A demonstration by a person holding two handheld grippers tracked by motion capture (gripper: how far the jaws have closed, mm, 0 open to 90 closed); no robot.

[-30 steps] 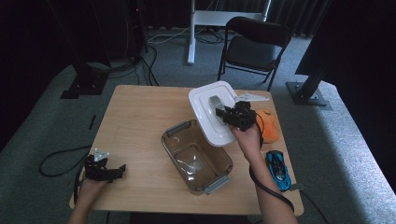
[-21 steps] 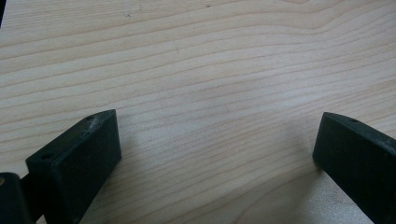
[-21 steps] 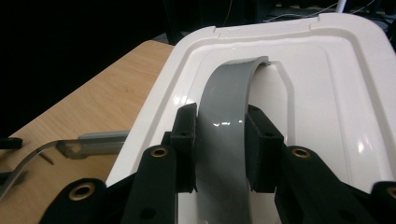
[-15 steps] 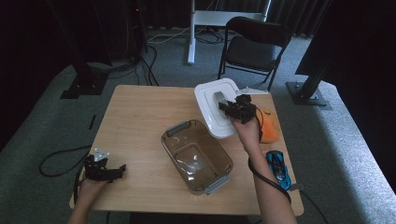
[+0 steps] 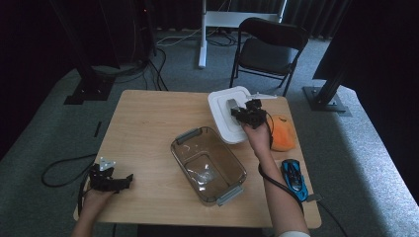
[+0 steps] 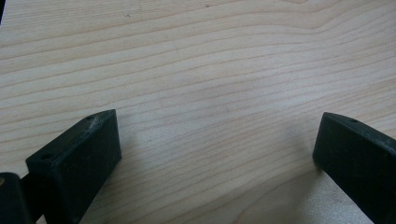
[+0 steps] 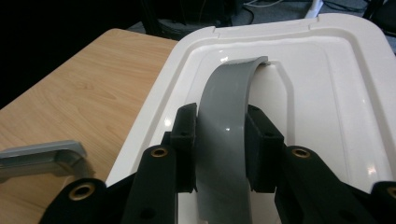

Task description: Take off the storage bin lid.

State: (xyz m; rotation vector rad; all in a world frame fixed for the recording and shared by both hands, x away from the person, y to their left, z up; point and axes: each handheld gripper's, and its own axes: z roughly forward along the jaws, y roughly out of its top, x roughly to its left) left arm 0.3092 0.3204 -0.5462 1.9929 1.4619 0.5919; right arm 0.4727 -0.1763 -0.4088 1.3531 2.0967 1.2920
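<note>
A white lid (image 5: 222,106) with an arched grey handle (image 5: 232,104) lies at the far right of the wooden table (image 5: 148,128); I cannot tell whether it rests on the wood. My right gripper (image 5: 242,114) is shut on that handle. In the right gripper view the two pads (image 7: 187,135) press the grey handle (image 7: 229,107) from both sides over the white lid (image 7: 327,70). A clear, lidless container (image 5: 207,165) with grey end latches sits mid-table. My left gripper (image 5: 126,180) rests at the near left corner, open, over bare wood between its jaws (image 6: 217,140).
An orange object (image 5: 283,133) lies right of my right hand, and a blue toy car (image 5: 294,177) sits near the table's right edge. A black chair (image 5: 269,47) stands behind the table. A grey container latch (image 7: 42,156) shows in the right gripper view.
My right gripper has carried the lid away from the container toward the table's far right and lowered it. The left gripper has stayed still.
</note>
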